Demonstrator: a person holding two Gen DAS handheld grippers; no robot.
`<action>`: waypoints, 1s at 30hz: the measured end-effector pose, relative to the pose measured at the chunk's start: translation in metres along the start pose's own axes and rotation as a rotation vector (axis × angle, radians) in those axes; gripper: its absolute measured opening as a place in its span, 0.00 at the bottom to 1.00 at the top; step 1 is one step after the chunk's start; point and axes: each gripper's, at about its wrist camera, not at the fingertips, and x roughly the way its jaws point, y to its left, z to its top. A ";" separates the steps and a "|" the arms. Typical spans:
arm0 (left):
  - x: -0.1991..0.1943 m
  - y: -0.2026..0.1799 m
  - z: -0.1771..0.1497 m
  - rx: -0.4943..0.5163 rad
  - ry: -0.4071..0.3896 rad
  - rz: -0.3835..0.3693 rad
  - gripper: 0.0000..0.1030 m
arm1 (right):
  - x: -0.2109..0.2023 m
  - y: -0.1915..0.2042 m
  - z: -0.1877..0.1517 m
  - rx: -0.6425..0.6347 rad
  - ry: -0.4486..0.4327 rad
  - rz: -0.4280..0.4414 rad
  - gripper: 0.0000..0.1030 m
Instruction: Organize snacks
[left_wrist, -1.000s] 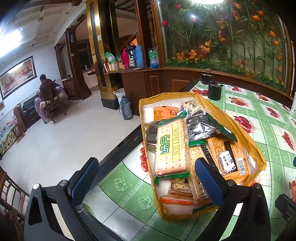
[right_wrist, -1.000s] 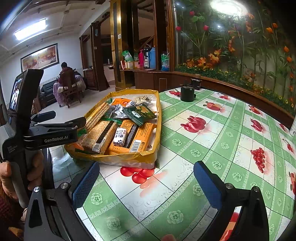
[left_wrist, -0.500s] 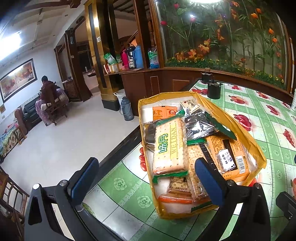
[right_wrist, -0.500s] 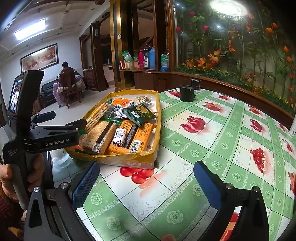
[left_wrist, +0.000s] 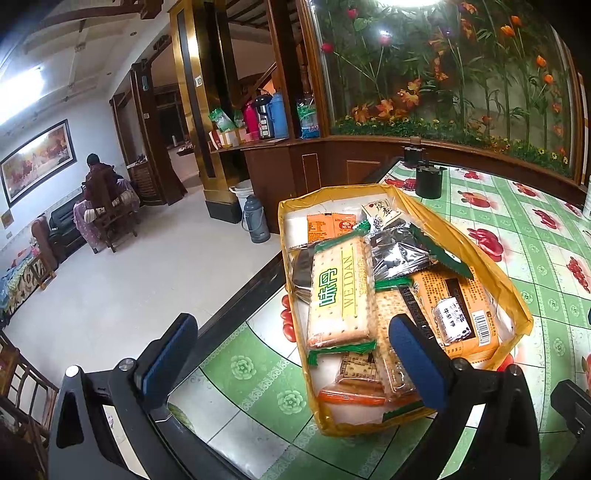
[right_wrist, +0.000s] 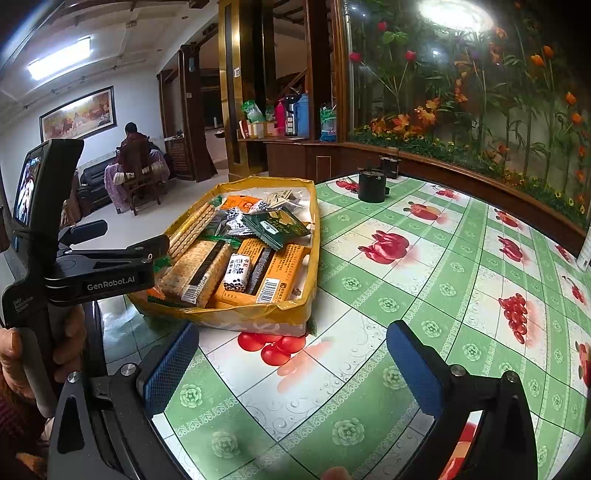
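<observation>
A shallow box wrapped in yellow tape (left_wrist: 491, 266) (right_wrist: 314, 236) sits near the table's left edge, full of snack packets. On top lies a long cracker pack with green ends (left_wrist: 341, 291); beside it are an orange biscuit box (left_wrist: 461, 306) (right_wrist: 273, 277), a small white candy (right_wrist: 237, 271) and dark foil sachets (left_wrist: 397, 251). My left gripper (left_wrist: 291, 363) hangs open just before the box's near end, holding nothing. My right gripper (right_wrist: 291, 363) is open too, over the bare tablecloth right of the box. A hand (right_wrist: 22, 354) holds the left gripper's handle in the right wrist view.
The table carries a green and white fruit-print cloth (right_wrist: 424, 280). A black cup (right_wrist: 372, 185) (left_wrist: 428, 181) stands at the far side. The table's dark left edge (left_wrist: 236, 295) drops to the tiled floor. A person sits on a chair (left_wrist: 105, 206) far off.
The left wrist view has crept slightly forward and right toward the box. The right gripper and the snacks have stayed put.
</observation>
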 end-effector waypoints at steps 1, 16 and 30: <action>0.000 0.000 0.000 0.000 0.000 0.001 1.00 | 0.000 0.000 0.000 0.000 0.000 -0.001 1.00; -0.001 -0.003 -0.003 0.004 -0.002 -0.001 1.00 | -0.001 0.000 0.000 0.000 -0.002 -0.003 1.00; -0.001 -0.005 -0.004 0.007 -0.004 -0.001 1.00 | -0.001 -0.001 0.000 0.000 -0.003 -0.004 1.00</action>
